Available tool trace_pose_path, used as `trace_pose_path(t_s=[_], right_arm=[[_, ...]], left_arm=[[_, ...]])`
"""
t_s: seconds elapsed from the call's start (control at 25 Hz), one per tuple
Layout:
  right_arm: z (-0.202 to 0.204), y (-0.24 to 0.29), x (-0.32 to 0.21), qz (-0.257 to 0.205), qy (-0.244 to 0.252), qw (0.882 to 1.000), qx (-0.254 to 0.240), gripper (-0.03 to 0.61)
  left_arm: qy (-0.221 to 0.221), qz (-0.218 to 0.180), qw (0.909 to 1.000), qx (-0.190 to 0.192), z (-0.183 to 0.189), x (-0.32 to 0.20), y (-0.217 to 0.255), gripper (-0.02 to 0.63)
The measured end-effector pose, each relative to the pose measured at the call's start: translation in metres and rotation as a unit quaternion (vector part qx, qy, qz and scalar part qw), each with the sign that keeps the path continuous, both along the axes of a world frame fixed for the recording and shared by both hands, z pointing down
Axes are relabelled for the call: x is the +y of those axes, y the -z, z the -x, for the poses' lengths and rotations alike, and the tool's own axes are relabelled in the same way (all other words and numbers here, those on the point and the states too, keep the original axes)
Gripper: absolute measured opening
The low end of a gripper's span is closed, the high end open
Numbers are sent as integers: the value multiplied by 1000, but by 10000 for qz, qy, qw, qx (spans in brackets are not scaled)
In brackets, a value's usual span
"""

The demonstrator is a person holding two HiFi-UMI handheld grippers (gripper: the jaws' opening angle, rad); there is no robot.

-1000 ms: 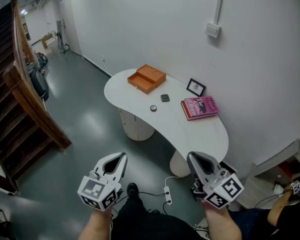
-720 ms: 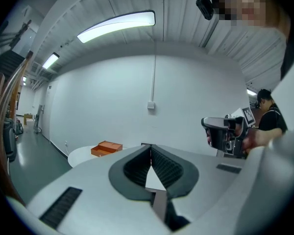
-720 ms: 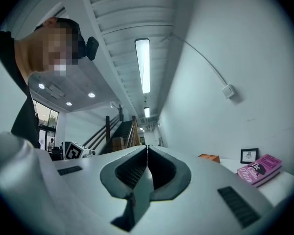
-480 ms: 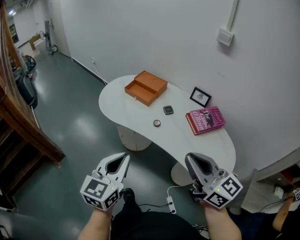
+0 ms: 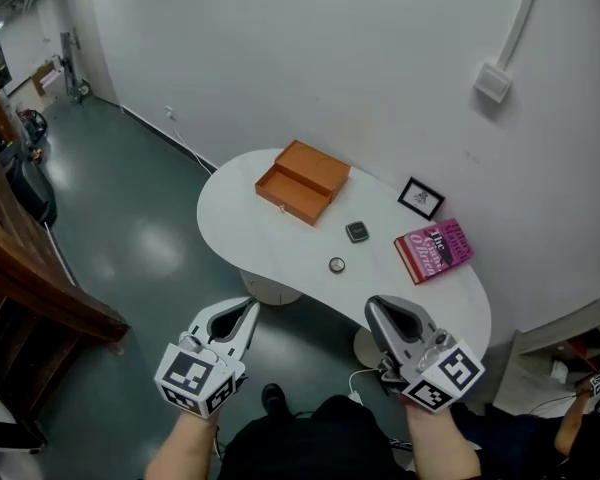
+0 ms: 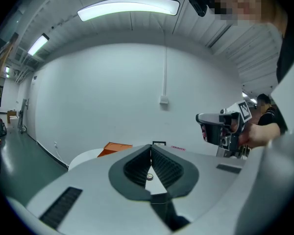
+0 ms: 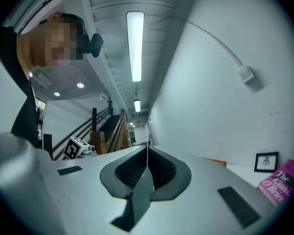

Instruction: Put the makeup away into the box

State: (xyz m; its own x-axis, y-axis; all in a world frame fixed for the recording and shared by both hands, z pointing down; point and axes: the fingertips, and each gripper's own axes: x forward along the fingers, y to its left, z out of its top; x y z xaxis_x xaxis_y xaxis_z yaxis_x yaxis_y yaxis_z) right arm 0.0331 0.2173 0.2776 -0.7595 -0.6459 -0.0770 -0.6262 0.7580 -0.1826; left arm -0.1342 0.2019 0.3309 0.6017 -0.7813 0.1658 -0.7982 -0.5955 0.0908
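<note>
White table (image 5: 245, 230), one box (image 5: 302, 182), two compacts (image 5: 357, 231) (image 5: 337, 265)

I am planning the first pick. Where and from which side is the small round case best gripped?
Probably across its rim, from above. The round case lies flat and low on the white table, so a level approach finds little side wall. It stands apart from the square compact, leaving room on both sides.
</note>
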Motion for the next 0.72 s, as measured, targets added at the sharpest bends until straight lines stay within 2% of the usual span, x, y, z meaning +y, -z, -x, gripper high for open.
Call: trace_pose_path(t_s=[0.2, 0.4, 0.6, 0.72], right_arm=[[0, -21, -31, 219, -137, 9996, 152, 37], [-17, -37, -76, 351, -237, 9991, 14, 35], [-45, -51, -139, 358, -261, 9990, -17, 37], [-58, -58, -177, 379, -196, 9991, -2, 37]], left_arm=[[-98, 213, 9997, 75, 3, -29, -16, 12], [-201, 424, 9989, 68, -11, -67, -34, 12], [-275, 427, 9987, 45, -39, -129, -25, 12], [-279, 288, 9992, -42, -58, -170, -11, 12]])
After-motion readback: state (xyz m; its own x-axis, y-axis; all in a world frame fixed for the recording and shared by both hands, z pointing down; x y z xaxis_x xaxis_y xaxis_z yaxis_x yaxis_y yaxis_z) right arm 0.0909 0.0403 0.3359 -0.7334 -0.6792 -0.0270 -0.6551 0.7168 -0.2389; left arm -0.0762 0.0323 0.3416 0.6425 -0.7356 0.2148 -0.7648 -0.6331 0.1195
